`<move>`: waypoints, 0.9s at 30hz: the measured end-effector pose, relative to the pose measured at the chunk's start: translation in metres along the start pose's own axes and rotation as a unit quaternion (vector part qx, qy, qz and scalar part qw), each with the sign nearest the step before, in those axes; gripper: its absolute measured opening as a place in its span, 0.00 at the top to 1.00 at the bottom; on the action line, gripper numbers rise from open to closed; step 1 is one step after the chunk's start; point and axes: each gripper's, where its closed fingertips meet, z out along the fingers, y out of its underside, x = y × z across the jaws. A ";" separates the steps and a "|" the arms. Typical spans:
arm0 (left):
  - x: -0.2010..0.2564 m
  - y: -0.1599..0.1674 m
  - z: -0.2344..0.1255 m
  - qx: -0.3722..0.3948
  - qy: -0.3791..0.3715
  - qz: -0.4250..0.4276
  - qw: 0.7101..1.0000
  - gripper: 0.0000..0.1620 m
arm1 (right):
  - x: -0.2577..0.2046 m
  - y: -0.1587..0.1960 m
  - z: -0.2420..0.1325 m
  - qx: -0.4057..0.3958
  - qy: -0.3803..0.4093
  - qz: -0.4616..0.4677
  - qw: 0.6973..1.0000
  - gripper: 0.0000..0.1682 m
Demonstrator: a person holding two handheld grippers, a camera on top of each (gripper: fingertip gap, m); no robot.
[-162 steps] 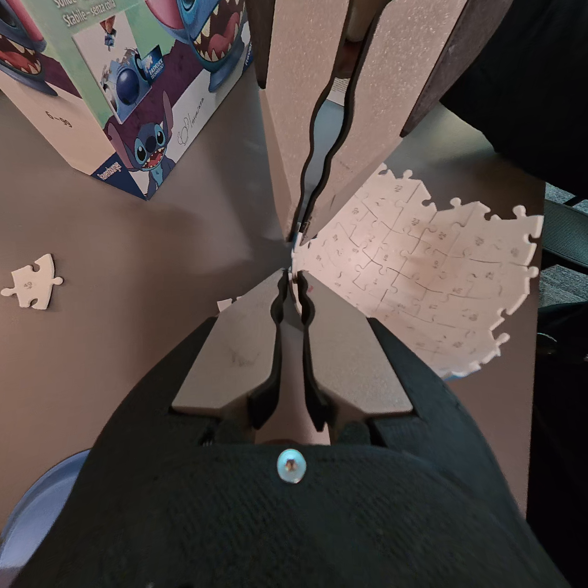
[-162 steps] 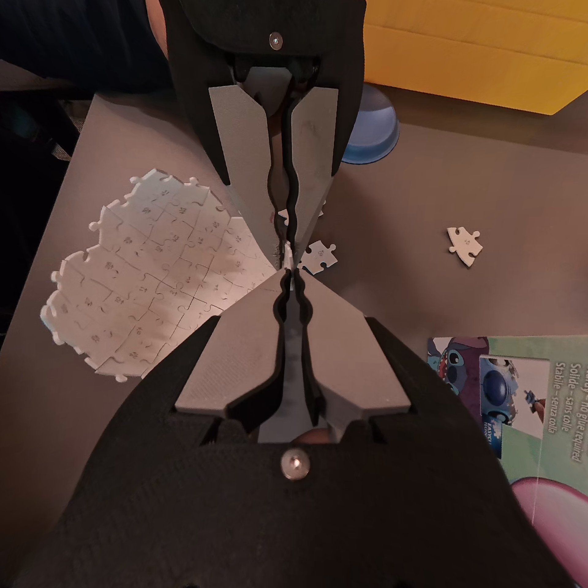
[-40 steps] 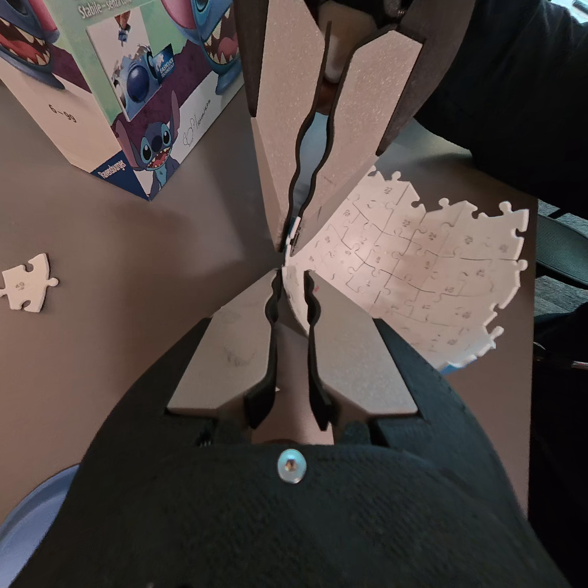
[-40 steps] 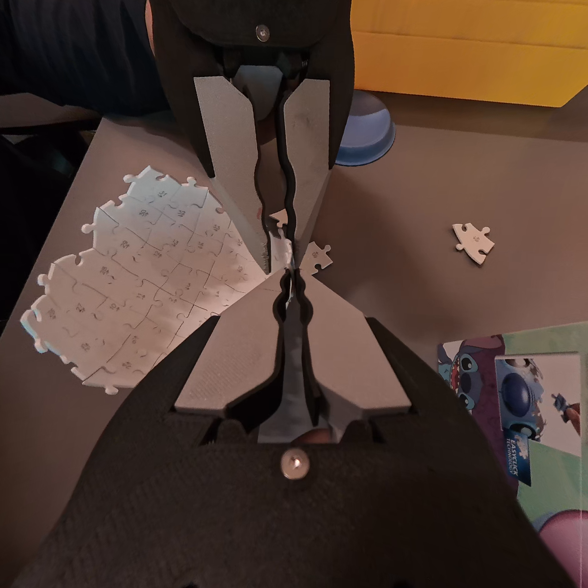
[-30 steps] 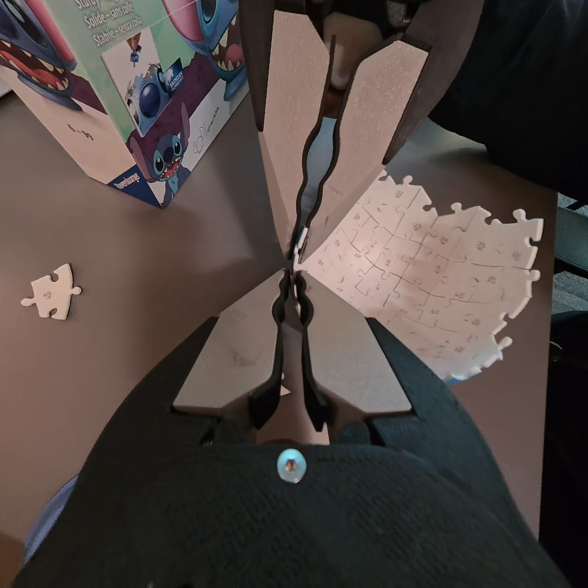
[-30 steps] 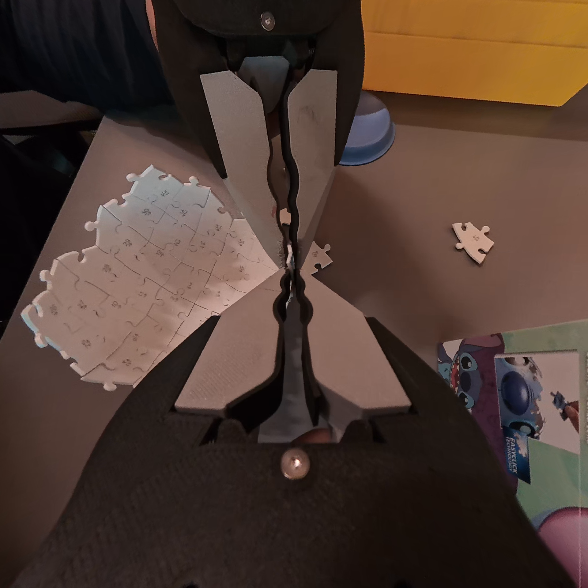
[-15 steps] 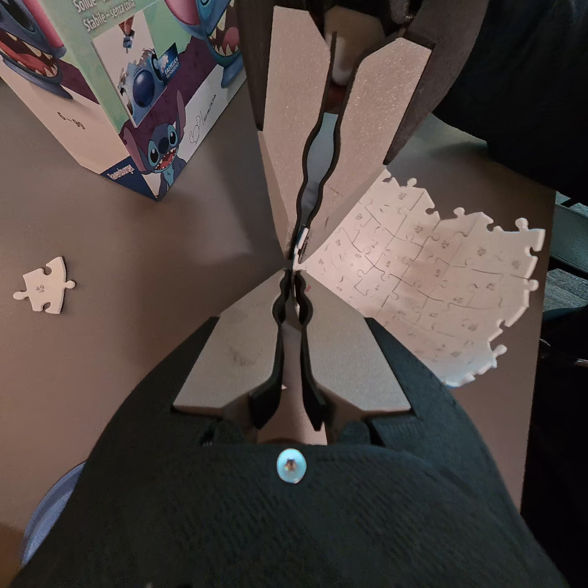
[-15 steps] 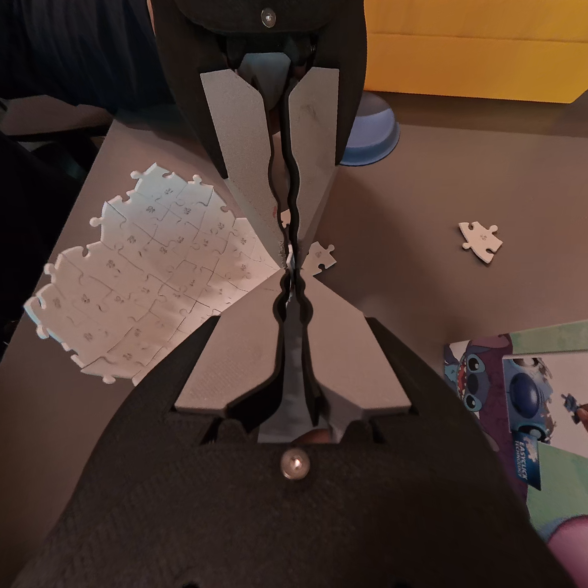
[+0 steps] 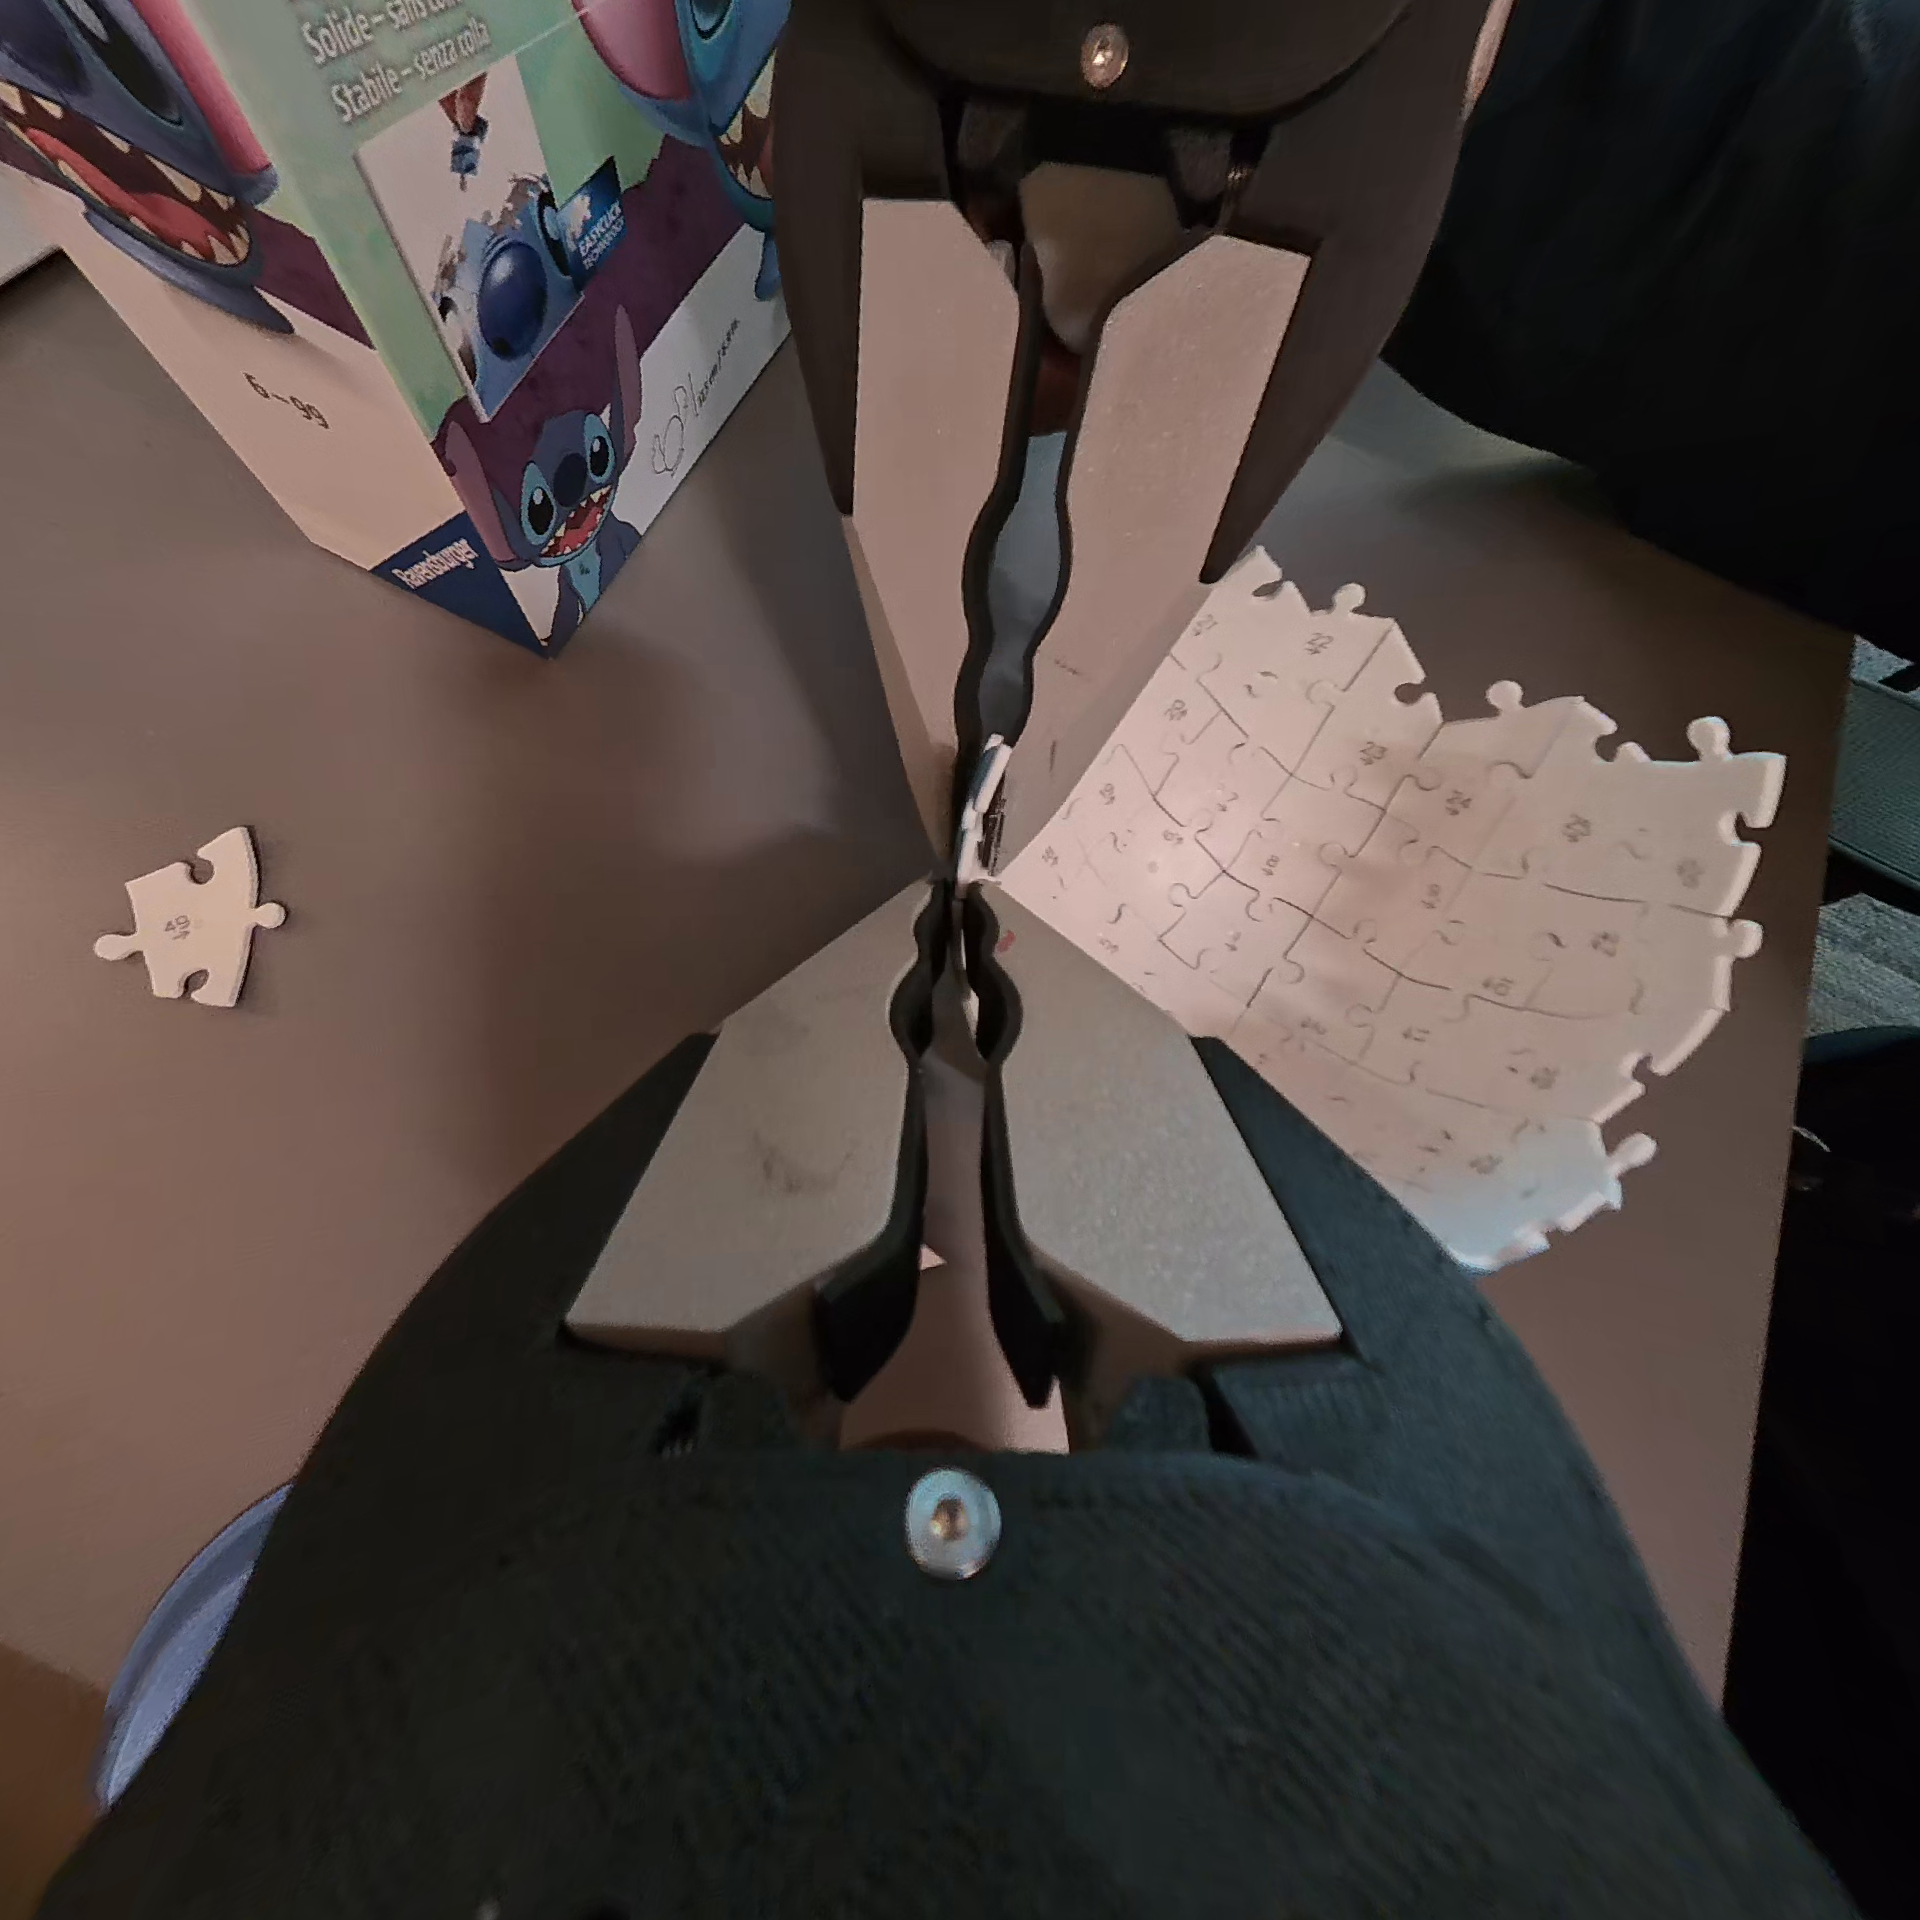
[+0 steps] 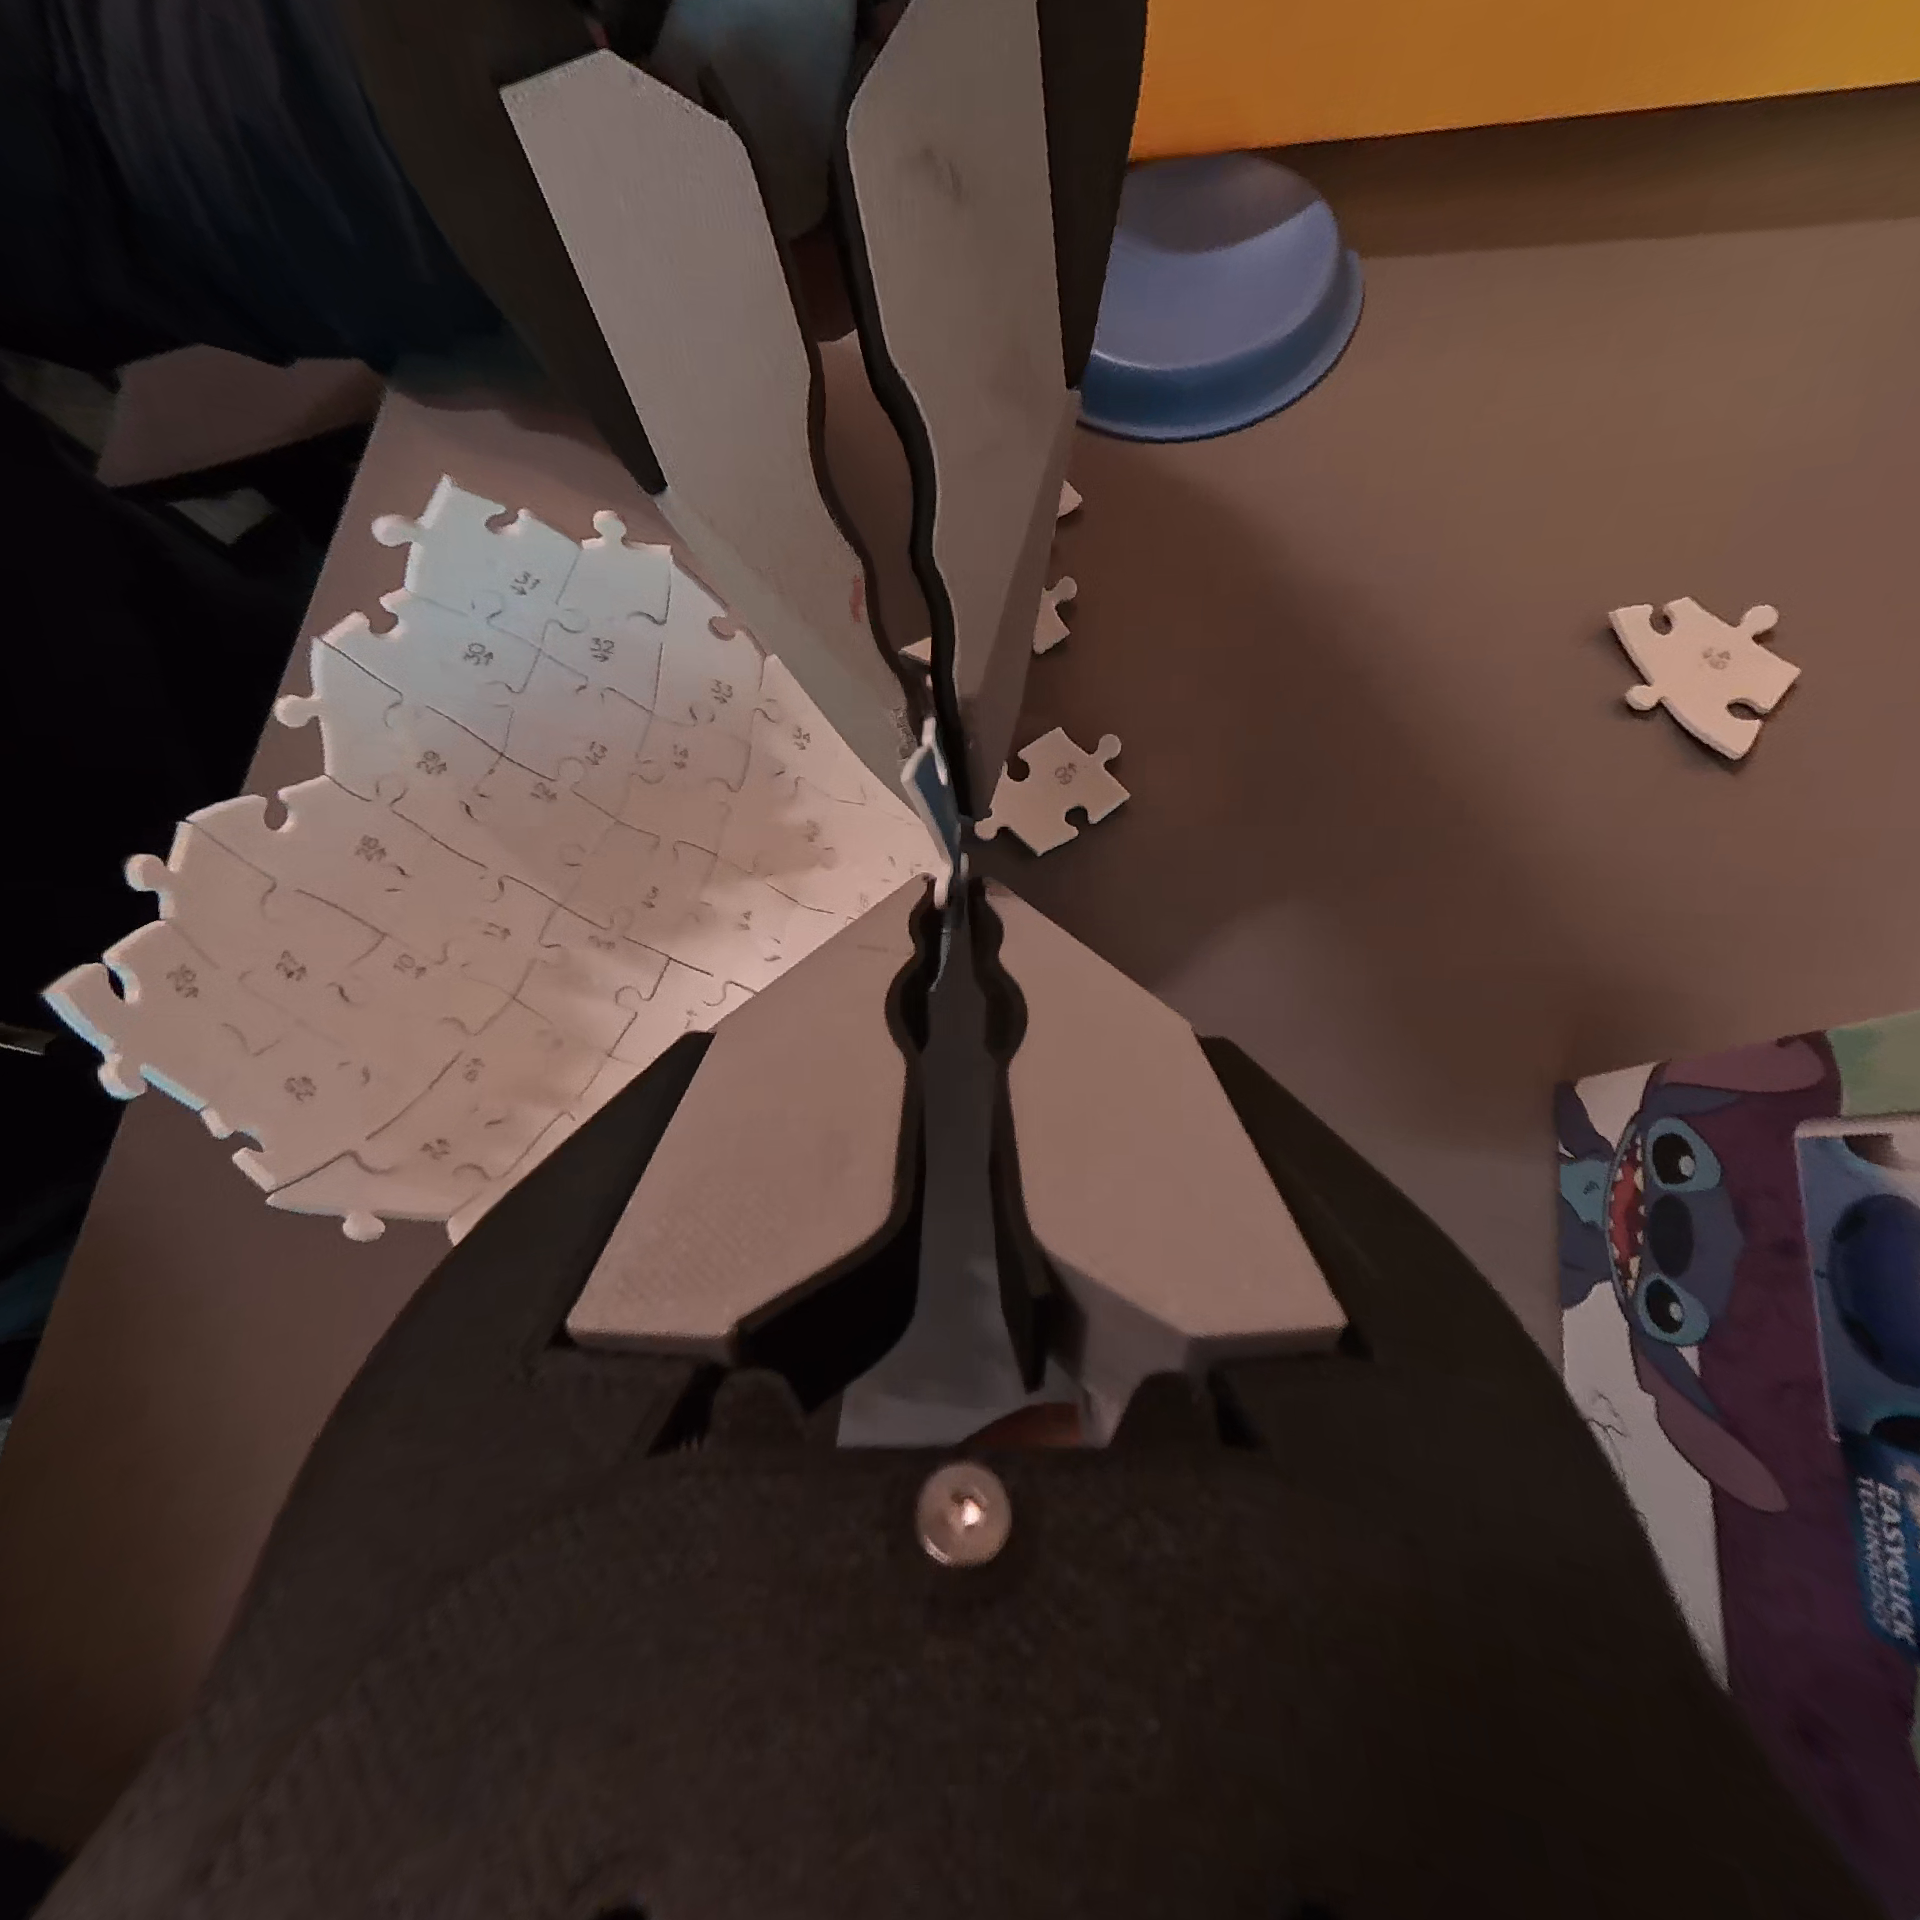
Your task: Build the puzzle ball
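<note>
Two claws meeting tip to tip above a brown table (image 9: 520,1143). Left claw (image 9: 958,902) closed, clamped on the near edge of the curved sheet of joined white puzzle pieces (image 9: 1403,914), which fans out to its right and hangs past the table edge. Right claw (image 10: 954,896) likewise pinched together, gripping a single small piece (image 9: 982,805) held edge-on, white on one face and blue on the other, pressed against that same edge of the sheet. In the right wrist view, the same sheet (image 10: 468,883) spreading to the left, its numbered backs facing up and its rim lined with tabs and notches.

Scattered loose on the table: one white piece (image 9: 192,930) well to the left of the left claw, seen again far right in the other view (image 10: 1704,681); another (image 10: 1055,790) just beside the meeting tips; two more partly hidden behind the left claw's finger (image 10: 1051,613).

Printed puzzle box (image 9: 416,291) standing at the table's far left corner. Blue bowl (image 10: 1216,312) near a yellow box (image 10: 1507,73).
</note>
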 end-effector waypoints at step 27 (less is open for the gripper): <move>-0.004 0.001 -0.002 0.006 -0.010 -0.037 0.999 1.00 | 0.003 -0.005 0.004 0.039 -0.034 0.035 0.998 1.00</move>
